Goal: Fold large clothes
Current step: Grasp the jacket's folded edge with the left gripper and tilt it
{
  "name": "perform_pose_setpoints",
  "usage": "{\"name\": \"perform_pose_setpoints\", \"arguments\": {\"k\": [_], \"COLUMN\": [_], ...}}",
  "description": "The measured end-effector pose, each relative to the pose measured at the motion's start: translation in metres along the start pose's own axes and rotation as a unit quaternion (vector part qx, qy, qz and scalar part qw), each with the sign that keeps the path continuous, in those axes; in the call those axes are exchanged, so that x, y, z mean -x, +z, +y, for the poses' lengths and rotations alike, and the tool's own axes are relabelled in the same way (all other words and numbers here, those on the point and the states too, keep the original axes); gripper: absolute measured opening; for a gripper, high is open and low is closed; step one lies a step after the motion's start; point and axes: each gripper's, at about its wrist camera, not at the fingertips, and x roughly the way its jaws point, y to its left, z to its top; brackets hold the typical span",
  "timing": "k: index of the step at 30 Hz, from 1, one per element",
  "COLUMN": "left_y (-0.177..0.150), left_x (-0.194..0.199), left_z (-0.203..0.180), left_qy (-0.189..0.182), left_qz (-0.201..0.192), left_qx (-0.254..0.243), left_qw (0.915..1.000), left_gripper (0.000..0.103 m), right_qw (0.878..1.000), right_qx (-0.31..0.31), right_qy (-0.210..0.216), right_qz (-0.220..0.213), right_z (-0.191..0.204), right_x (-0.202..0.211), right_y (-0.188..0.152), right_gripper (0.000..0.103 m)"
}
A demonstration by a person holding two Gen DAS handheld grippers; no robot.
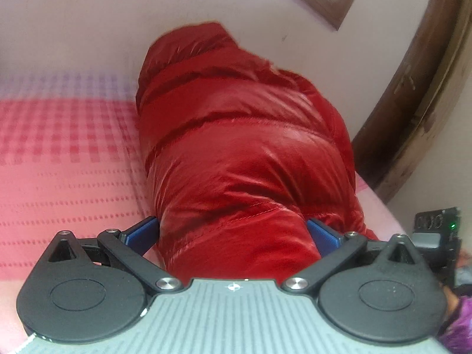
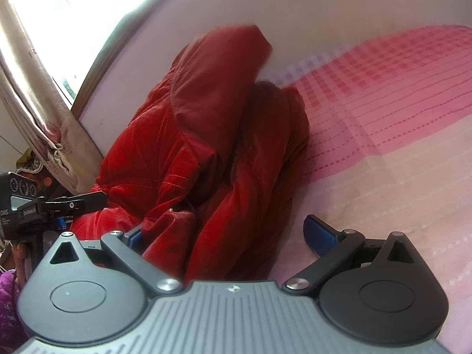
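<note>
- The left gripper [image 1: 233, 233] has its blue pads [image 1: 323, 234] spread wide, one on each side of a thick roll of the red puffer jacket [image 1: 236, 147]; whether they press it or only touch it, I cannot tell.
- The right gripper [image 2: 233, 236] stands wide open too; its left pad is against a jacket fold, its right pad bare over the bedspread [image 2: 383, 153].
- The jacket lies bunched lengthwise on the pink checked bedspread, running from the near edge to the far pale wall [image 1: 103, 29].
- To the left in the right wrist view hangs a curtain [image 2: 38, 94] beside a bright window.
- A dark wooden frame [image 1: 419, 88] stands at the right in the left wrist view.
</note>
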Motion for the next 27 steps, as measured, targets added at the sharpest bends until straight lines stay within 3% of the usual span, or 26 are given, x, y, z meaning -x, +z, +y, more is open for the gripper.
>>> {"name": "perform_pose_setpoints", "arguments": {"k": [4,10,19,27], "left_y": [-0.003,-0.007,-0.001,0.000], "left_x": [-0.013,-0.038,-0.040,-0.043], "left_z": [0.021,0.045,0.026,0.035], "left_qy": [-0.043,-0.113,-0.085,-0.109], "left_qz": [0.033,0.078,0.065,0.074], "left_qx": [0.060,0.148,0.110,0.108], "left_qw": [0.9967,0.9795,0.9882,0.9853], "left_gripper": [0.103,0.103,0.103,0.103], "right_qw": [1.000,0.999,0.996,0.991], "right_qx": [-0.003,-0.022,-0.037,-0.047], "right_qy": [0.010,0.037,0.068,0.100], "right_qz": [0.006,0.024,0.047,0.072], "right_z": [-0.001,-0.004,-0.007,-0.015], "right_x": [-0.002,-0.011,-0.028,-0.034], "right_y": [0.001,0.008,0.020,0.030], "right_gripper": [0.103,0.103,0.103,0.103]}}
